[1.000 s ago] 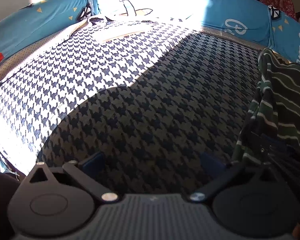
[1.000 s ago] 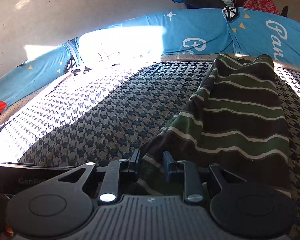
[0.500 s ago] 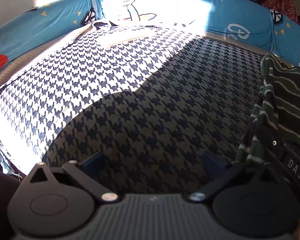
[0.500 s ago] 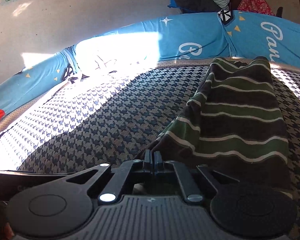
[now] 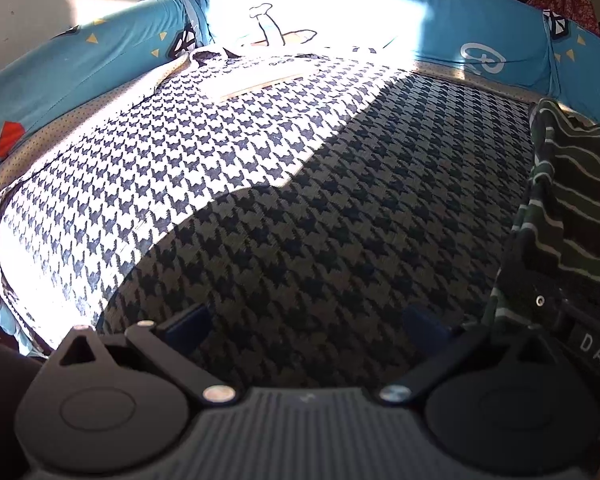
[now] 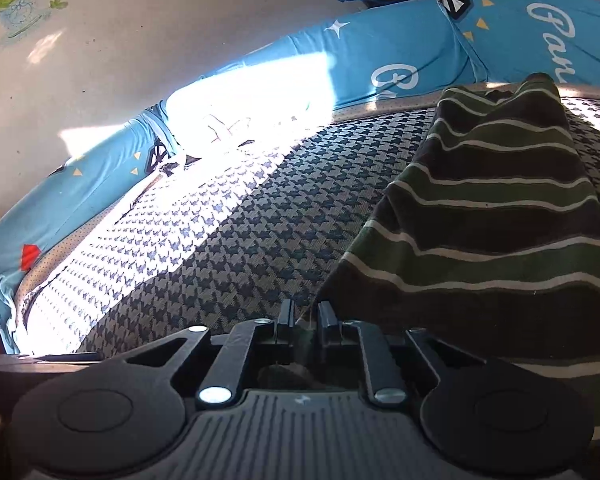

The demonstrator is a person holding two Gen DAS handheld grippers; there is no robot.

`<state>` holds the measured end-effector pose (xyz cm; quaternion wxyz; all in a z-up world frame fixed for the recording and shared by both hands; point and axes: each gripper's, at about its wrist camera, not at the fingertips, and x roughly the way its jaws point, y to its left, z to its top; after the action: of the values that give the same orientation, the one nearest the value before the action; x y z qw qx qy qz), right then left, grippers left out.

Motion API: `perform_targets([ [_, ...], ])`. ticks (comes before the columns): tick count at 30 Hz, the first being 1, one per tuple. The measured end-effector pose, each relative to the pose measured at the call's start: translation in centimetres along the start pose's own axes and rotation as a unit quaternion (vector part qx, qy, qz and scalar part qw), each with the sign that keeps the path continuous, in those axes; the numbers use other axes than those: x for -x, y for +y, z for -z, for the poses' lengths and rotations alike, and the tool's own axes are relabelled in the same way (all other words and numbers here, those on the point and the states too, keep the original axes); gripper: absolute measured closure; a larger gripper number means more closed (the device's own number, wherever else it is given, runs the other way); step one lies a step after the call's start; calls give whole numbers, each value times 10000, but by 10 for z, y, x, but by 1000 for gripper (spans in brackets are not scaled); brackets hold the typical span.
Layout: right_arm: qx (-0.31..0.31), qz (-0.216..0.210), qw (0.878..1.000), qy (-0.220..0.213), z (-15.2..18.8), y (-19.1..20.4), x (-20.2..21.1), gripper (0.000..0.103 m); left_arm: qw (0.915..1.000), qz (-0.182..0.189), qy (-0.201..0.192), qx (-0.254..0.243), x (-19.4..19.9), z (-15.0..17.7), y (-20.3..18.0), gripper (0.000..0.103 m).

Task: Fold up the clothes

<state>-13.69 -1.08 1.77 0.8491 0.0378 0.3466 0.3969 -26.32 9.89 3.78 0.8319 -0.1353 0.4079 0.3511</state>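
Over on the left, your left claw point(image 5: 304, 320) is spread wide with nothing in it, hanging over bare houndstooth bed cover point(image 5: 260, 208), half of it in hard sunlight. The blue padded rail point(image 5: 112, 52) runs round the far side.

Moving right, the striped garment point(image 6: 492, 216) lies on the cover as a long, narrow, fairly tidy strip running away from you toward the rail. It could be partway folded, hard to say. Your right claw point(image 6: 303, 316) has its fingers nearly together at the strip's near left corner; there's a sliver of fabric between them, but I can't tell if it's actually pinched.

It looks like a soft, light knit, so it'll sag and drag, not slide. I'd grab corners or hems, both layers at once.
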Motion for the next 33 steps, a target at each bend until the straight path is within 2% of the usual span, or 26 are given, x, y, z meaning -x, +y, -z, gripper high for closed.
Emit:
perform_targets([
  [4, -63, -6, 10000, 19, -2, -3, 15, 84, 9999, 21, -124, -53, 6, 0, -3, 0],
  [11, -34, 379, 9991, -188, -3, -17, 49, 72, 9983, 220, -361, -391, 14, 4, -18, 0],
  [19, 102, 635, 9979, 17, 13, -27, 71, 71, 9943, 499, -472, -819, 18, 12, -38, 0],
  [22, 196, 644, 9977, 64, 18, -27, 78, 71, 9942, 443, -395, -902, 16, 15, -41, 0],
  [28, 210, 703, 9969, 285, 30, -32, 87, 71, 9937, 444, -352, -962, 12, 18, -39, 0],
  [33, 310, 696, 9965, 335, 41, -30, 97, 70, 9951, 537, -238, -799, 10, 16, -31, 0],
])
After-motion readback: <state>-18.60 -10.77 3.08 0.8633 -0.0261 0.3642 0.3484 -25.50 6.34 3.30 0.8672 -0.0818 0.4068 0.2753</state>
